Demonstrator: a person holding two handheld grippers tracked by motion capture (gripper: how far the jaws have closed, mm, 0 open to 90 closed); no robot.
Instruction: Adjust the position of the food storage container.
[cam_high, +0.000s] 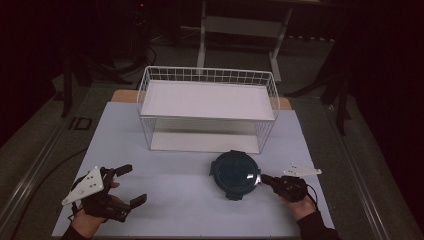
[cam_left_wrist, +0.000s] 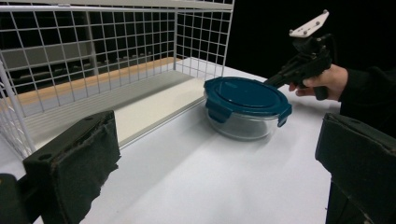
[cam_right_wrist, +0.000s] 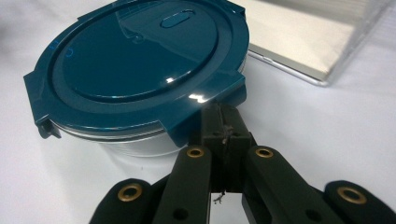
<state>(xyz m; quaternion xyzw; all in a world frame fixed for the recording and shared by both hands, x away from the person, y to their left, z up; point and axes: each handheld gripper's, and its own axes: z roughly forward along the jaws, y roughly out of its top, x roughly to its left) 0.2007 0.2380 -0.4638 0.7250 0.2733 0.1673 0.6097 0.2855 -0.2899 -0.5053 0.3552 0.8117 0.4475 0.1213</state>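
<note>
Teal plastic caps the round glass container (cam_high: 235, 174), which sits on the white table (cam_high: 175, 200) just in front of the white wire basket rack (cam_high: 207, 107), toward the right side. From above the container reads as a dark disc. The left gripper view adds its clear glass wall and the lid's (cam_left_wrist: 245, 97) side clips. The right gripper view comes in close on the lid's raised ring, an oval mark near its far edge and a glint on the rim.

The right gripper (cam_high: 264, 178) reaches in from the right, held in the person's right hand (cam_high: 299, 200). Its two black jaws are pressed together with no gap between them, and their tips meet the lid's near edge beside a clip tab. Whether they pinch the lid or merely touch it cannot be told.

The left gripper (cam_high: 132, 185) rests at the table's near left corner, well apart from the container. Its jaws are spread wide and hold nothing; in its own view the padded fingers (cam_left_wrist: 74, 163) frame the container and rack.
</note>
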